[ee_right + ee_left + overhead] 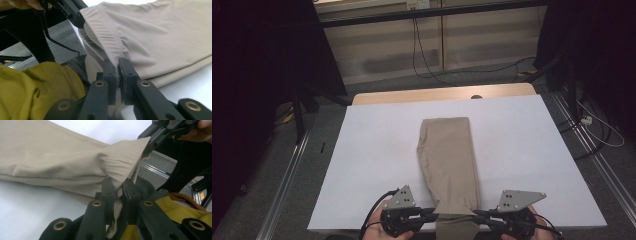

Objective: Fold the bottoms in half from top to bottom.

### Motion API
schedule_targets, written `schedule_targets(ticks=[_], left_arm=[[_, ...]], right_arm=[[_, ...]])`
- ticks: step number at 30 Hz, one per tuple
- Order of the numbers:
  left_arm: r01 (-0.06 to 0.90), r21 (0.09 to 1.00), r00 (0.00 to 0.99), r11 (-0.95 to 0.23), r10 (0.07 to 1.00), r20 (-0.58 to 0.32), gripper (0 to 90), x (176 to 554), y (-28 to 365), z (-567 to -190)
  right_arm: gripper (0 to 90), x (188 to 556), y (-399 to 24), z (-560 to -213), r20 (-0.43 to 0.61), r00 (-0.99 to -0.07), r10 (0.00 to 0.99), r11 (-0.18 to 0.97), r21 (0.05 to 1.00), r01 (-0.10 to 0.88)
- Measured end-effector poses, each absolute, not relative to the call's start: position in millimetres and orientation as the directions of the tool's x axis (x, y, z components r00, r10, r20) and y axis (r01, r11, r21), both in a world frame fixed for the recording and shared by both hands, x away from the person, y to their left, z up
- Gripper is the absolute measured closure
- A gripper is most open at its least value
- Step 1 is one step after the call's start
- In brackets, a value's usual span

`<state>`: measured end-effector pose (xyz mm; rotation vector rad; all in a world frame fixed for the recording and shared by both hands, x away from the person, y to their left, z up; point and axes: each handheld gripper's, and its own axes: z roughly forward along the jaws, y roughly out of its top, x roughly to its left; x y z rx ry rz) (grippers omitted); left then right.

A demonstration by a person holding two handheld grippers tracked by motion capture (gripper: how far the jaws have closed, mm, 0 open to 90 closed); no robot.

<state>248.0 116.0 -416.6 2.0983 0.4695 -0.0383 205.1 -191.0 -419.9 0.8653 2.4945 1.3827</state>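
A folded beige cloth (447, 155) lies lengthwise down the middle of the white table top (372, 150), its near end hanging over the front edge. My left gripper (435, 216) is shut on the near left corner of the beige cloth (75, 162). My right gripper (475, 214) is shut on the near right corner of the beige cloth (155, 37). In the left gripper view my own jaws (119, 188) pinch a fold of fabric, and the right gripper (147, 143) bites the far corner. In the right gripper view my jaws (117, 65) clamp the hem, and the left gripper (77, 20) holds the other corner.
The white table top sits on a wooden table (437, 94) whose far edge shows a small hole. Black cables (422, 55) run over the grey floor behind. Metal rails (287, 175) flank the table. A yellow sleeve (32, 87) lies close under the grippers.
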Motion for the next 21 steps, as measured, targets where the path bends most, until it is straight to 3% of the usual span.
schedule_targets(ticks=[18,20,21], left_arm=[[0.355,0.771,0.933,-0.529,0.258,-0.252,81.3,206.8,121.4,-427.4],[0.354,0.771,0.933,-0.53,0.26,-0.25,75.9,209.5,121.1,-428.5],[0.359,0.771,0.93,-0.526,0.268,-0.251,69.9,211.8,121.2,-428.6]], right_arm=[[84.7,158.5,-186.0,-428.8,0.172,-0.844,0.507,0.436,0.794,0.423],[78.0,159.1,-183.8,-430.6,0.157,-0.846,0.509,0.448,0.791,0.416],[68.1,161.4,-184.3,-431.1,0.168,-0.843,0.51,0.439,0.793,0.423]])
